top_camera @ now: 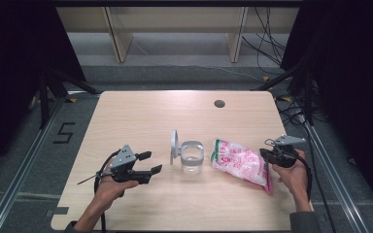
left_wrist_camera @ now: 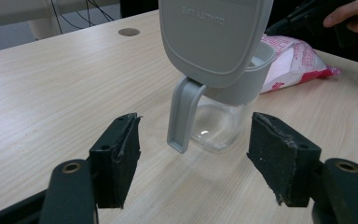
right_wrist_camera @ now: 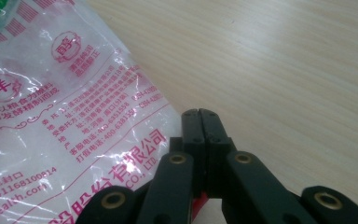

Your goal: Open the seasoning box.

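Observation:
A clear glass jar [top_camera: 192, 158] with a grey collar stands mid-table, its grey hinged lid [top_camera: 174, 145] swung up on the left side. In the left gripper view the lid [left_wrist_camera: 214, 37] and its latch hang in front of the glass jar [left_wrist_camera: 214, 126]. My left gripper [top_camera: 150, 162] is open a short way left of the jar, jaws spread wide and pointed at it [left_wrist_camera: 196, 158]. A pink-and-white printed plastic bag [top_camera: 240, 165] lies flat to the right of the jar. My right gripper [top_camera: 272, 156] is shut at the bag's right edge [right_wrist_camera: 65, 116], its tips [right_wrist_camera: 199, 114] meeting just beside the plastic.
The wooden table [top_camera: 141, 116] has a round cable hole [top_camera: 219, 103] at the back right. Black curtains flank both sides, and cables lie on the floor beyond the right edge. Bare tabletop stretches behind and in front of the jar.

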The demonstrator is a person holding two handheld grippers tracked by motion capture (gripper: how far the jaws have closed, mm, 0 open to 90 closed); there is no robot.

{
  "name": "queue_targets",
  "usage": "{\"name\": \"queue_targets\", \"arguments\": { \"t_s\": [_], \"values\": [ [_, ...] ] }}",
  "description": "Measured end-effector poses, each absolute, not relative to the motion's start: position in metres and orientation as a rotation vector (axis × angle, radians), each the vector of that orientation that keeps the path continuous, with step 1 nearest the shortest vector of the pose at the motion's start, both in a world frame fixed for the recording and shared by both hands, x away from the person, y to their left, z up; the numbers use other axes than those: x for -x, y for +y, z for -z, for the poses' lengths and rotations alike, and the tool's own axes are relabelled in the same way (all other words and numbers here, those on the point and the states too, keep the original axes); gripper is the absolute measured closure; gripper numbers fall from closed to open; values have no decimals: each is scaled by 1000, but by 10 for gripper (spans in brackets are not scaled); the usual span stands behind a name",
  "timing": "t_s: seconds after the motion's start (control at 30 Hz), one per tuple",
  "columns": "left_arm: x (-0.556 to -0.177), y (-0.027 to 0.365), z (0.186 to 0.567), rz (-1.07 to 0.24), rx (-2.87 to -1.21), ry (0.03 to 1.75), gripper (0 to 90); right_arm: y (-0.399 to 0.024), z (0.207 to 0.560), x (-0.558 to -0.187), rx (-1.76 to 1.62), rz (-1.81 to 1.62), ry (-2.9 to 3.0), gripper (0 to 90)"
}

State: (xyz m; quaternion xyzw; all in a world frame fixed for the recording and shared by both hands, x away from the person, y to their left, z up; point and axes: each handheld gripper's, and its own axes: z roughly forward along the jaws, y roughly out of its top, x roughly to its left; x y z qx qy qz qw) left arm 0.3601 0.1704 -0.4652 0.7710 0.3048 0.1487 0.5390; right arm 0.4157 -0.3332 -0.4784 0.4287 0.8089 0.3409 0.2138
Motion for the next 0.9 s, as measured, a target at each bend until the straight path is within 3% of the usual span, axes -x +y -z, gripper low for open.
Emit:
{"name": "queue_targets", "arguments": {
  "t_s": [0.9],
  "values": [
    [-357, 177, 460, -375, -1819, 736, 334, -315, 476, -332, -1209, -931, 2241, 900]
  ]
}}
